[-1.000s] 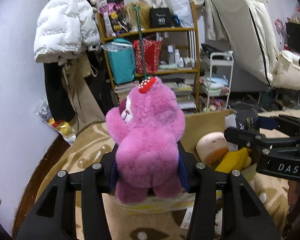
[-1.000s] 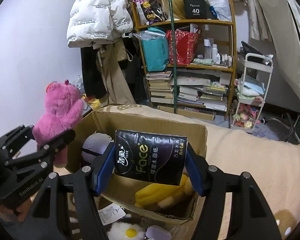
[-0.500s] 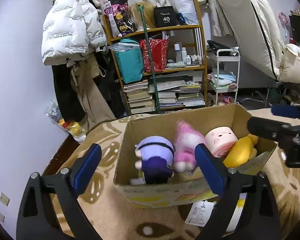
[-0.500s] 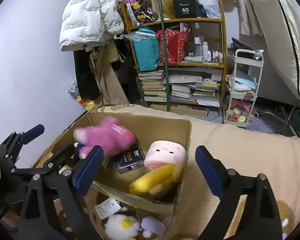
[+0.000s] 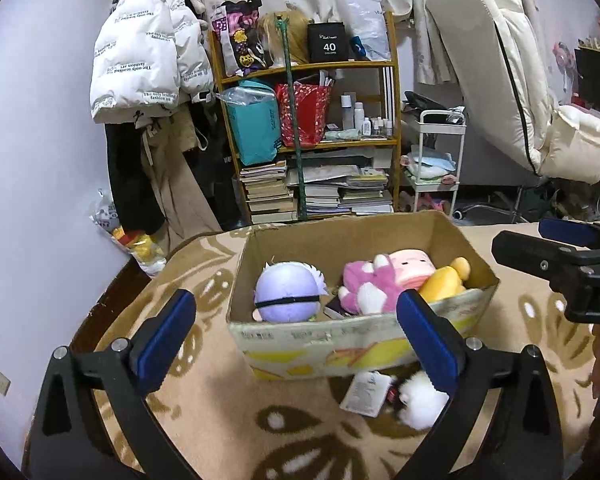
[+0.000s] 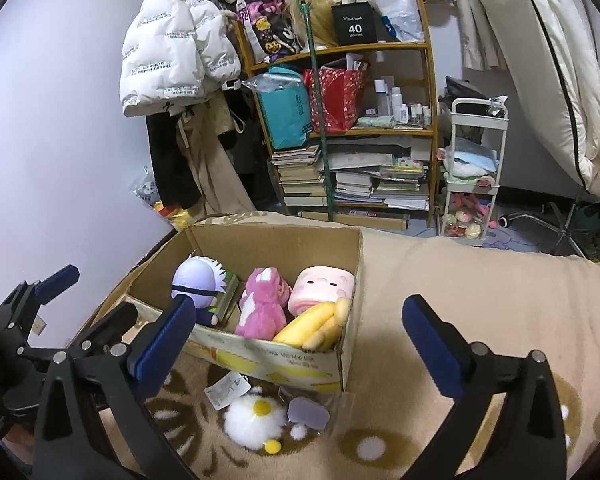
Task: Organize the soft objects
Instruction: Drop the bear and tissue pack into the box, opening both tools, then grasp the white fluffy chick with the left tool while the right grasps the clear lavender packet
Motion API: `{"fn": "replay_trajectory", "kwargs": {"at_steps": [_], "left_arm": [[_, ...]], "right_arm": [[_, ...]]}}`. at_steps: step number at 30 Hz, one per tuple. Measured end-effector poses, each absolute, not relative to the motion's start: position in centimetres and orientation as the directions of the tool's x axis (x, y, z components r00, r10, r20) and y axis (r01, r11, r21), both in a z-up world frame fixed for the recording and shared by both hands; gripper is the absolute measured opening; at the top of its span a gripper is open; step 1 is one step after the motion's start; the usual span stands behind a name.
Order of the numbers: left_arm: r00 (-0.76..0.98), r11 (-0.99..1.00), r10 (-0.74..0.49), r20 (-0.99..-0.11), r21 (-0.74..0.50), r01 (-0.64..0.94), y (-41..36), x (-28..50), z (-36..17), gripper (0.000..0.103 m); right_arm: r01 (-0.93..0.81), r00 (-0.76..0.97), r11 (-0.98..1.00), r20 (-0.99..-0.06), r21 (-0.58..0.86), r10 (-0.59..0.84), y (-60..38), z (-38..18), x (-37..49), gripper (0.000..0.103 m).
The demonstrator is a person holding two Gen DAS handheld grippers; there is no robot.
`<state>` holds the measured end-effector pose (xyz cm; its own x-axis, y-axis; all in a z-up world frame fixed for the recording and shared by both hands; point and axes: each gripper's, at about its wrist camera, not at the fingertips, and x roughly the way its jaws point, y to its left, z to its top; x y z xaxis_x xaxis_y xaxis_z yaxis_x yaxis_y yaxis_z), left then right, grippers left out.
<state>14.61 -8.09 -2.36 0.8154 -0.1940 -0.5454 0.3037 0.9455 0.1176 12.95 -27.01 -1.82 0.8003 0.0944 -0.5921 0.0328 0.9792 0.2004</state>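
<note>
An open cardboard box [image 5: 340, 336] stands on a beige patterned blanket. Inside lie a purple-headed plush [image 5: 288, 288], a pink bear [image 5: 370, 286] on its side, a pink-faced cushion toy [image 5: 414, 264] and a yellow plush [image 5: 444, 280]. My left gripper [image 5: 296, 304] hangs in front of the box, its jaws opening, nothing between them. My right gripper [image 6: 299, 307] is wide open and empty, just short of the box [image 6: 284, 356]. A white fluffy toy [image 6: 254, 420] with a yellow centre lies on the blanket in front of the box.
A paper tag [image 5: 366, 394] and a small purple item in a clear packet [image 6: 308, 412] lie by the fluffy toy. Behind stand a cluttered wooden shelf [image 5: 316, 140], a white trolley [image 6: 474, 168], hanging coats [image 5: 148, 64] and a leaning mattress [image 5: 500, 60].
Both grippers opened. The pink bear left my left gripper and the black tissue pack left my right one, both dropping into the box. Both grippers drew back from the box.
</note>
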Motion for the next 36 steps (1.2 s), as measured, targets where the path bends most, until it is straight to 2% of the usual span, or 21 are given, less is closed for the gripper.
{"fn": "replay_trajectory", "kwargs": {"at_steps": [12,19,36], "left_arm": [[0.799,0.950,-0.218,-0.560,0.066,0.305,-7.5,11.8,-1.2,0.100],[0.762,0.939,-0.264,-0.591,0.025,0.344,-7.7,11.8,-3.1,0.100],[0.672,0.887,-0.333,-0.662,0.022,0.461,-12.2,13.4,-9.0,0.100]], "right_arm": [[0.031,0.818,0.982,-0.569,0.187,0.083,-27.1,-0.2,9.8,0.103],[0.027,0.800,0.975,-0.590,0.222,0.112,-27.7,-1.3,9.0,0.103],[0.048,0.735,0.956,-0.658,0.290,0.162,-29.5,-6.2,10.8,0.103]]}}
